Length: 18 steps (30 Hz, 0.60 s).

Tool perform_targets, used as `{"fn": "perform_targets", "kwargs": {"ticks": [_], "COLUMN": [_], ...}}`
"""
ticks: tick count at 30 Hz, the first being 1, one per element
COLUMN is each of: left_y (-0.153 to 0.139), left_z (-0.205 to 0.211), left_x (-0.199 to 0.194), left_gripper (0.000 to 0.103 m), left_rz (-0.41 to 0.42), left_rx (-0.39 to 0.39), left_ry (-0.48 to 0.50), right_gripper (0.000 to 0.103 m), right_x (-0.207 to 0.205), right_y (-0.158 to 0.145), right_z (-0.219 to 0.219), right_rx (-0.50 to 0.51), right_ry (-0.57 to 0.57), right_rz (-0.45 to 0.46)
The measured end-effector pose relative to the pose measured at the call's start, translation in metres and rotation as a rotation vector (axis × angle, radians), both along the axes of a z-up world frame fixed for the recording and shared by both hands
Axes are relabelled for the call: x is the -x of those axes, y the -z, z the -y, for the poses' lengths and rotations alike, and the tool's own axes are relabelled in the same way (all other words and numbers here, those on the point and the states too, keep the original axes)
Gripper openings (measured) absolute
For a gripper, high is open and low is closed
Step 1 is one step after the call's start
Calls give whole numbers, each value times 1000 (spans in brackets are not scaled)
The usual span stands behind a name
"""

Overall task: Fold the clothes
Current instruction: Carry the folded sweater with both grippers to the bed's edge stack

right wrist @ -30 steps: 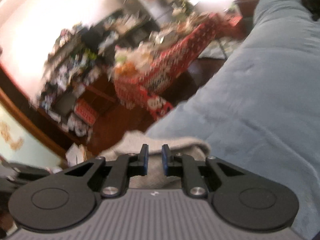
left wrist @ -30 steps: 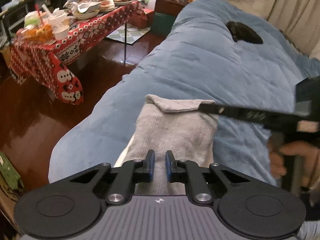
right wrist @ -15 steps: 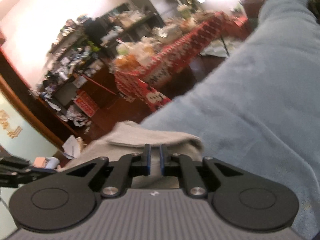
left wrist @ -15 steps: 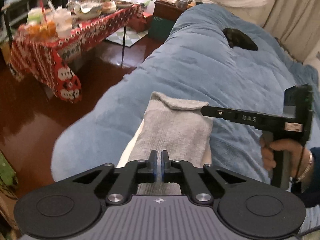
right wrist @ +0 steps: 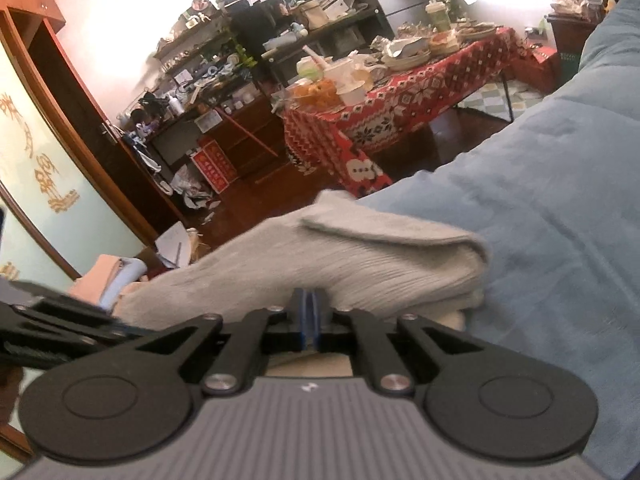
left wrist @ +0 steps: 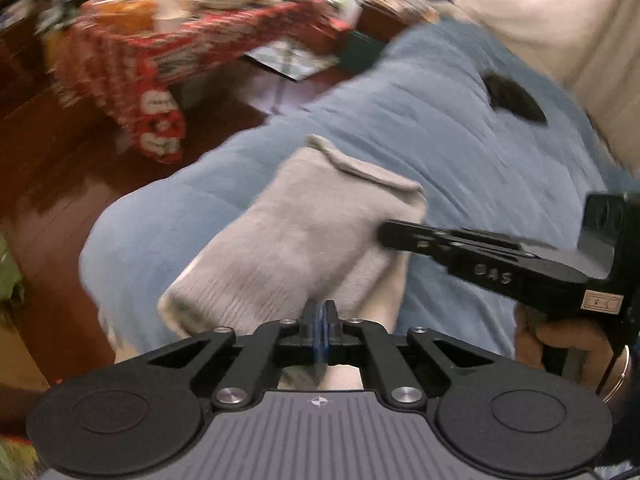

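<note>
A folded grey knit garment (left wrist: 312, 232) lies on a blue duvet (left wrist: 460, 132), with a pale layer showing under its near edge. My left gripper (left wrist: 319, 314) is shut, its pads pinching the garment's near edge. In the right wrist view the same garment (right wrist: 360, 264) fills the middle. My right gripper (right wrist: 308, 302) is closing its jaws on the garment's side edge, with cloth pinched between the pads. The right gripper (left wrist: 390, 234) also reaches in from the right in the left wrist view, held by a hand (left wrist: 568, 340). The left gripper (right wrist: 48, 320) shows at the far left.
A small dark object (left wrist: 514, 98) lies farther up the duvet. A table with a red patterned cloth (right wrist: 400, 96) and many dishes stands on the wooden floor (left wrist: 52, 168) beyond the bed's edge. Cluttered shelves (right wrist: 224, 72) line the far wall. A cream cushion (left wrist: 560, 28) rises at the right.
Both grippers went from slightly open to shut on the grey garment's edges. Both views have rolled and shifted, and the garment now sits tilted with its near edge bunched up.
</note>
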<state>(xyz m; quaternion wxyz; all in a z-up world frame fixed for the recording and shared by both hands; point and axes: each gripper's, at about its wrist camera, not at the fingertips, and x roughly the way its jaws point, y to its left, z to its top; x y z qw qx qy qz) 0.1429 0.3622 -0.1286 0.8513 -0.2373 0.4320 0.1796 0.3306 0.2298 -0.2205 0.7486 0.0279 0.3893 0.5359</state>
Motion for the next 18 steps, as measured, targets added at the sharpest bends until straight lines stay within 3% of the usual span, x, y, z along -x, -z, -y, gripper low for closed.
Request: {"fn": "perform_targets", "kwargs": {"ticks": [6, 8, 12, 18], "left_y": [-9, -25, -47, -18], "left_z": [4, 6, -1, -24], "left_x": [10, 8, 1, -9], "left_gripper": [2, 5, 5, 4], "left_rz": [-3, 25, 88, 85], "left_rx": [-5, -24, -62, -18], "left_ry": [-64, -74, -120, -299], "right_gripper": [7, 7, 7, 8], "right_x": [-43, -55, -63, -56], "right_y": [6, -4, -31, -36], "right_z": [11, 18, -2, -64], "right_rx": [84, 51, -25, -56], "right_ry": [74, 75, -43, -302], "right_rz": [17, 11, 30, 51]}}
